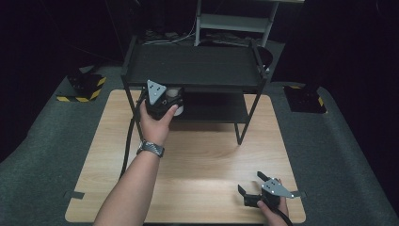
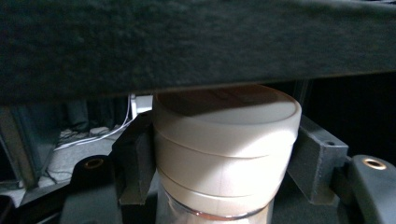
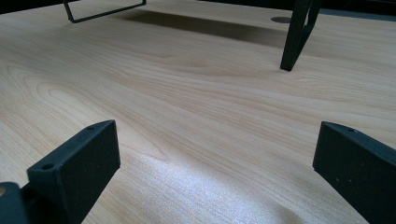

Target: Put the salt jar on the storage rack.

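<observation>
Left hand-held gripper (image 2: 219,158) is clamped on a white-lidded jar (image 2: 226,140), just under the black shelf rack's (image 1: 193,66) top tier. Right hand-held gripper (image 3: 215,172) rests wide apart, empty, over the desk (image 3: 196,116).

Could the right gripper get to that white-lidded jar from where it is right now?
Probably not without a long move: the right gripper rests open at the table's near edge, while the jar sits clamped in the left gripper under the shelf rack.

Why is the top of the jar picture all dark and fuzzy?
In the left gripper view, the black shelf sits very close, so it blurs and shades the cream-lidded jar. In the right gripper view, light makes a pale shine on the wooden table.
</observation>
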A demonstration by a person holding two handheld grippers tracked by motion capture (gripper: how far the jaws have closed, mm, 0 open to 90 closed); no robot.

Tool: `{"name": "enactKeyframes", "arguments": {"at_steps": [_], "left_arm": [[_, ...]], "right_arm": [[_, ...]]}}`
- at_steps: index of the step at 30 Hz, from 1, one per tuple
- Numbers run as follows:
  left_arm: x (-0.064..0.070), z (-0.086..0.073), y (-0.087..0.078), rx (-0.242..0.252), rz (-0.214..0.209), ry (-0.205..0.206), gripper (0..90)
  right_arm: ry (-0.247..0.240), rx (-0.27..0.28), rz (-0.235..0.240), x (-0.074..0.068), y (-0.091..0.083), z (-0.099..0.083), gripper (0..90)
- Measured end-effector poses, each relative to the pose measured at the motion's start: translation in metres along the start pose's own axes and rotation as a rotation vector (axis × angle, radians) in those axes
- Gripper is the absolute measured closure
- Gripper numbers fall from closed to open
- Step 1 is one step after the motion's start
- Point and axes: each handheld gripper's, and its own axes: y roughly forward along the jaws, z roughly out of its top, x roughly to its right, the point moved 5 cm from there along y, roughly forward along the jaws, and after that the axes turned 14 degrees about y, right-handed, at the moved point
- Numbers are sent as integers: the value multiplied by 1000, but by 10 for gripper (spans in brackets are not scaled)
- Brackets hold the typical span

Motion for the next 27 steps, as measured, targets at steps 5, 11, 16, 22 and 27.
{"name": "enactKeyframes", "arguments": {"at_steps": [5, 11, 16, 22, 27], "left_arm": [[0, -3, 7, 0, 14, 5, 336], [0, -4, 9, 2, 22, -11, 333], [0, -5, 7, 0, 13, -16, 331], [1, -7, 6, 1, 16, -20, 331], [1, -10, 7, -23, 11, -13, 331]], "right_arm": [[2, 1, 3, 0, 0, 0, 4], [-6, -1, 4, 0, 1, 0, 4], [-8, -1, 4, 0, 1, 0, 4], [-11, -1, 2, -1, 1, 0, 4], [-9, -1, 3, -1, 1, 0, 4]]}}
